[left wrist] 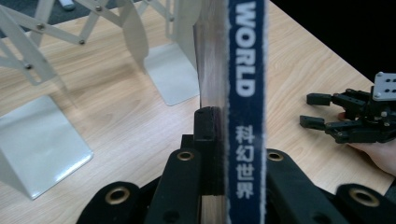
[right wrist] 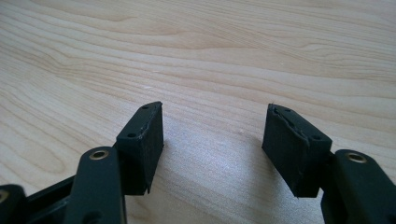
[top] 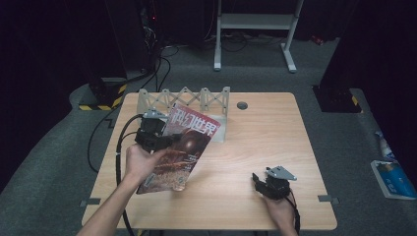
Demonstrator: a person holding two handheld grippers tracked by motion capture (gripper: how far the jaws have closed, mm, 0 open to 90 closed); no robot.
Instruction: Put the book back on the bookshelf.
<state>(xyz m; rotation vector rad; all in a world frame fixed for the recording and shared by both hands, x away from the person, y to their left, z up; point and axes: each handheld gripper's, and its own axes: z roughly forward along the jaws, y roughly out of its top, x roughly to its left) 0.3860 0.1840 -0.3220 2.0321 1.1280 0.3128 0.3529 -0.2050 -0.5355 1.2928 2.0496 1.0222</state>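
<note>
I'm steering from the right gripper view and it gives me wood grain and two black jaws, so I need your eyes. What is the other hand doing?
Observer: The left gripper is shut on a magazine, clamping it near the spine.
Operator: Is the magazine lying flat?
Observer: No, it is tilted, its upper end raised off the table, by the high view.
Operator: Anything close to it?
Observer: A white folding rack stands just behind it at the table's far edge.
Operator: And my gripper, where is it?
Observer: The right gripper sits open near the front right of the table, well apart from the magazine, with nothing between its jaws.
</note>
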